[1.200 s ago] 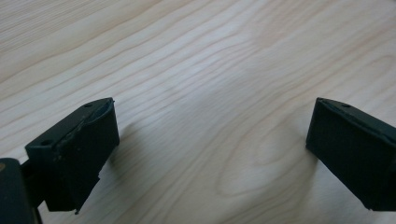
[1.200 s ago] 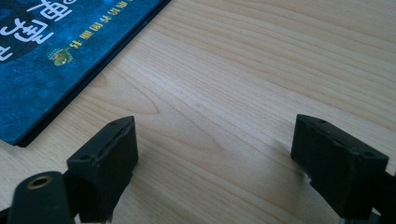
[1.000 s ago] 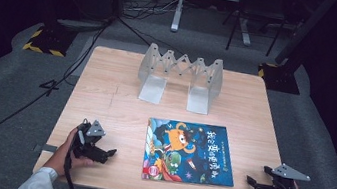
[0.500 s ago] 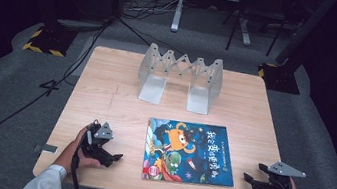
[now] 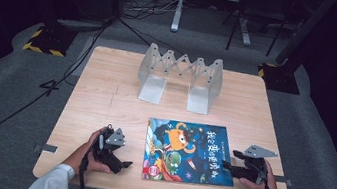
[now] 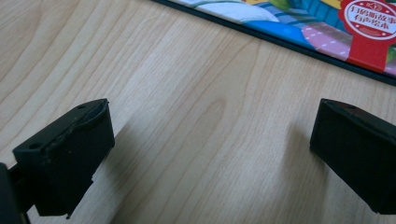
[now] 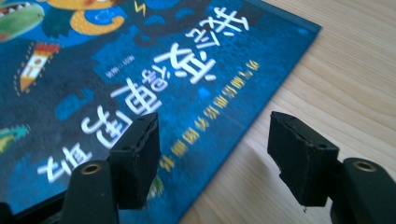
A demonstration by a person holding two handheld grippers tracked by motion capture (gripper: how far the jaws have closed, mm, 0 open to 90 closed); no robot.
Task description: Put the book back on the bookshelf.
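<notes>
Lying flat at table's 6 o'clock, the picture book [image 5: 190, 151] looks thin, light, bendy w/ slick cover. Right gripper [image 5: 227, 166], jaws just closing, half-wide astride its 3 o'clock edge, gripping nothing; take it there. Left gripper [image 5: 124, 164] wide, empty.

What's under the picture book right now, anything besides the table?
The picture book lies flat on the wooden table, cover up. Bare wood shows along its edges. Whatever sits beneath its middle is covered. The right gripper straddles its right edge, the fingers not pressing it.
</notes>
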